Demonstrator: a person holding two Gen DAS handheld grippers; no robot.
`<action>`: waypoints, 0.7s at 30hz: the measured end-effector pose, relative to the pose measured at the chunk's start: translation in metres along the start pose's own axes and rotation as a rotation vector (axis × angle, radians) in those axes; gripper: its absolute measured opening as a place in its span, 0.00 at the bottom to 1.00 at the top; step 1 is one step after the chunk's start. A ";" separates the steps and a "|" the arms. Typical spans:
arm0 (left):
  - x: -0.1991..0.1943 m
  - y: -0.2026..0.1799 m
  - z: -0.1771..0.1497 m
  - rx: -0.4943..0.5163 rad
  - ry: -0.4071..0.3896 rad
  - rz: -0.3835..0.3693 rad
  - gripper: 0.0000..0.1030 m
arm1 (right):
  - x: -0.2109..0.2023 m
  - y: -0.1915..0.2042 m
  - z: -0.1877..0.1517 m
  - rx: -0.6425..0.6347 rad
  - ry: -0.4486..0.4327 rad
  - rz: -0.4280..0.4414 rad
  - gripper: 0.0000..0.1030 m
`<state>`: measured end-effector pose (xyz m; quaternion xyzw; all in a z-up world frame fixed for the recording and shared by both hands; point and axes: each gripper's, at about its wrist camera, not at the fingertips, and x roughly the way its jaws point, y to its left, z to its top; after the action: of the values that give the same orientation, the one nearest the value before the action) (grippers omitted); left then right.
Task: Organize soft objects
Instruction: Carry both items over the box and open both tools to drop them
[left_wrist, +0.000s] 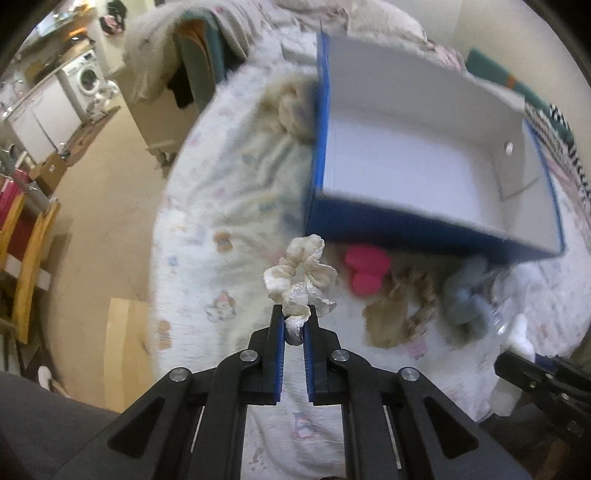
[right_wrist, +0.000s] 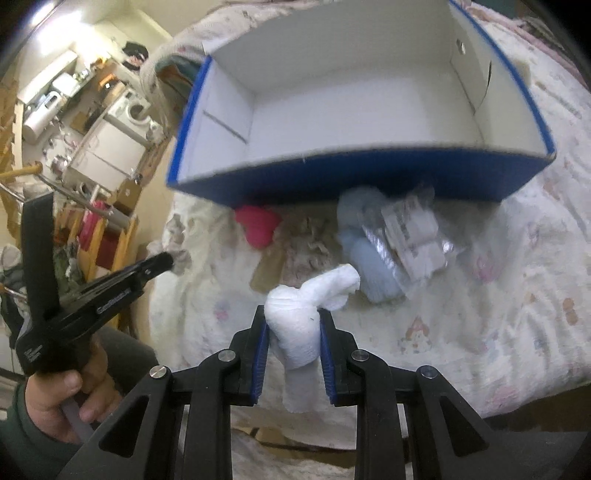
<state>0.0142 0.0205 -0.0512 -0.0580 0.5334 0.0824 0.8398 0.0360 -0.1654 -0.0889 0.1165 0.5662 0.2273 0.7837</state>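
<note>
The left hand-held gripper (left_wrist: 295, 317) hangs above the bed (left_wrist: 236, 206), its blue pads pinching a cream scrunchie (left_wrist: 301, 280). The right hand-held gripper (right_wrist: 293, 328) clamps a knotted white cloth (right_wrist: 306, 306), also held off the bed. Ahead of both sits a blue box (right_wrist: 332, 177), its white inside bare. A pink item (right_wrist: 258, 225), a light-blue cloth (right_wrist: 365, 254) and a plastic packet (right_wrist: 410, 232) crowd its near wall.
</note>
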 end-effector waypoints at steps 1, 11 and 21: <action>-0.012 0.000 0.003 -0.006 -0.024 0.001 0.08 | -0.007 0.001 0.003 0.001 -0.029 0.006 0.26; -0.075 -0.021 0.060 0.054 -0.140 -0.040 0.08 | -0.072 0.008 0.041 0.035 -0.259 0.018 0.26; -0.054 -0.053 0.119 0.118 -0.160 -0.044 0.08 | -0.070 -0.001 0.116 0.000 -0.276 -0.052 0.26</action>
<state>0.1076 -0.0136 0.0481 -0.0131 0.4671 0.0369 0.8833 0.1268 -0.1917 0.0078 0.1318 0.4560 0.1888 0.8597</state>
